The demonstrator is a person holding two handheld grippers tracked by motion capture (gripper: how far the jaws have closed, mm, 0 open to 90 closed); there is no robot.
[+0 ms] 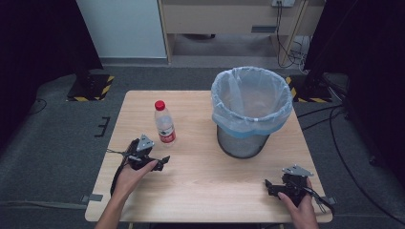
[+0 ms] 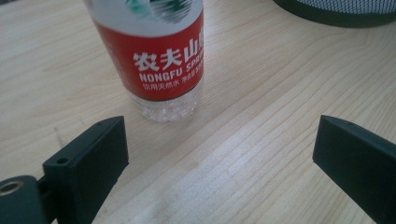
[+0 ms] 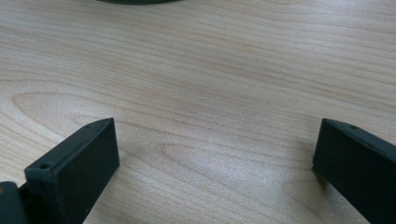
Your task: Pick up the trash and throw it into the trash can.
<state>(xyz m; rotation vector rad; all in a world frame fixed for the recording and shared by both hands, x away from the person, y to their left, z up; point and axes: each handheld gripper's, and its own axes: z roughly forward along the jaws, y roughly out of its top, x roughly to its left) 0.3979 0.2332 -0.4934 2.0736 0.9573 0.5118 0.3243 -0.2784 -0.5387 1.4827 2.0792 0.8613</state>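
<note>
A clear water bottle [image 1: 164,123] with a red cap and red label stands upright on the wooden table [image 1: 200,186], left of centre. My left gripper [image 1: 160,162] rests on the table just in front of it, jaws wide apart and empty. In the left gripper view the bottle [image 2: 159,60] stands a short way beyond the jaw tips, left of the gap's middle. My right gripper [image 1: 270,186] lies near the table's front right corner, held by a hand, open over bare wood [image 3: 210,140].
A black mesh waste bin [image 1: 248,112] lined with a pale blue bag stands at the table's back right; its base [image 2: 341,11] edges into the left gripper view. Dark stands and cables lie on the floor around the table.
</note>
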